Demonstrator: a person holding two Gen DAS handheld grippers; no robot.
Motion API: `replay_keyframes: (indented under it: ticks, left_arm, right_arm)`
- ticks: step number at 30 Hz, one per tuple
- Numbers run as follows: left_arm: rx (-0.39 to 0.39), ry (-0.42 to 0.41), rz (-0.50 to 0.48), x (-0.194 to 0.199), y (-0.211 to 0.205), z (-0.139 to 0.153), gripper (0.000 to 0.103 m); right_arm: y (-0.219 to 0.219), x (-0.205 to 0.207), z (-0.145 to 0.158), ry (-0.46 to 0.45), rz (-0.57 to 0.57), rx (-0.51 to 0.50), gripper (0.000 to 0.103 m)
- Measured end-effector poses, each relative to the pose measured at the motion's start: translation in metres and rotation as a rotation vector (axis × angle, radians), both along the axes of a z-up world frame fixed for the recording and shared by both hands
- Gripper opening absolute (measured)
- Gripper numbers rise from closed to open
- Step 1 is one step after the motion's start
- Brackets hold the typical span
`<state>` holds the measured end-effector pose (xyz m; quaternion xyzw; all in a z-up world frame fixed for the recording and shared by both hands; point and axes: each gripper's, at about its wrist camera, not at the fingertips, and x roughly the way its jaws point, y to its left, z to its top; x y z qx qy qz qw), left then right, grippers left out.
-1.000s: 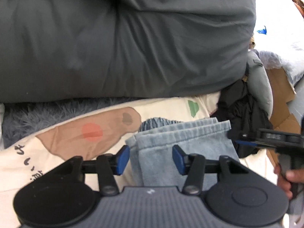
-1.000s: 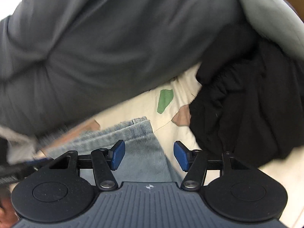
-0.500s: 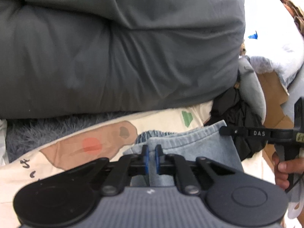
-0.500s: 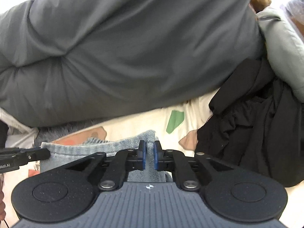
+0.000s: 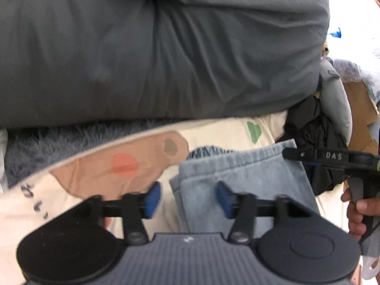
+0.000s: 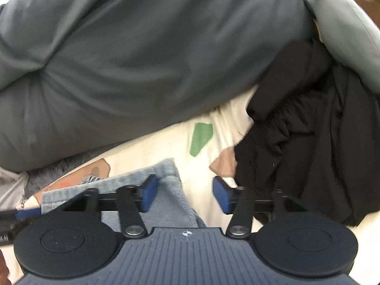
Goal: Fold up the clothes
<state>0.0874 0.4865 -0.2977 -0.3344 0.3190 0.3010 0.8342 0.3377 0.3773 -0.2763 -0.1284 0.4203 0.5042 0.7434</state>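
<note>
A folded light-blue denim garment (image 5: 247,180) lies on a cream printed sheet (image 5: 213,135). My left gripper (image 5: 187,199) is open over the denim's left edge, its blue pads straddling that edge without pinching it. In the right wrist view the same denim (image 6: 166,190) lies below my right gripper (image 6: 184,194), which is open over the garment's right edge and the cream sheet (image 6: 166,147). The right gripper's black finger (image 5: 320,156) also shows at the right of the left wrist view, held by a hand (image 5: 358,213).
A big dark grey duvet (image 5: 154,54) fills the space behind the denim. A crumpled black garment (image 6: 308,142) lies to the right, beside a pale grey cushion (image 6: 344,30). A fluffy grey-blue blanket (image 5: 47,147) sits at the left, cardboard (image 5: 361,116) at far right.
Half a second ago both grippers were shut on the denim's edges; now both stand open and the denim lies flat. A second ago they were open too.
</note>
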Motion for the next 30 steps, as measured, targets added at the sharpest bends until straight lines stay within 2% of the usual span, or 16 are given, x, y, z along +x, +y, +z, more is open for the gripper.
replay_keyframes:
  ticks: [4,6,8,9,11,13,17,23,30]
  left_arm:
    - [-0.128,-0.072,0.041,-0.008,0.010,-0.018,0.067]
    - [-0.237,-0.131,0.071,-0.012,0.020,-0.031,0.069]
    - [-0.353,-0.197,0.105,-0.016,0.029,-0.046,0.070]
    - [-0.386,-0.225,0.126,-0.019,0.030,-0.050,0.069]
    - [-0.403,-0.260,0.141,-0.023,0.028,-0.053,0.058]
    - [-0.364,-0.266,0.127,-0.022,0.022,-0.049,0.047]
    - [-0.247,-0.223,0.092,-0.020,0.013,-0.032,0.038]
    - [-0.183,-0.227,0.072,-0.024,0.007,-0.017,0.028]
    - [-0.105,-0.210,0.023,-0.020,0.001,-0.006,0.024]
  right_arm:
    - [-0.006,0.015,-0.014,0.146,-0.037,0.030,0.060]
    - [-0.007,0.019,-0.021,0.208,-0.037,0.049,0.060]
    - [-0.005,0.015,-0.026,0.230,-0.018,0.053,0.061]
    - [-0.002,0.011,-0.028,0.226,0.003,0.048,0.062]
    - [0.006,-0.001,-0.030,0.187,0.054,0.032,0.062]
    - [0.010,-0.013,-0.026,0.111,0.081,0.022,0.059]
    - [0.005,-0.023,-0.017,0.042,0.081,0.051,0.050]
    - [-0.014,-0.028,0.002,0.026,0.091,0.119,0.042]
    - [-0.027,-0.031,0.019,-0.005,0.115,0.163,0.041]
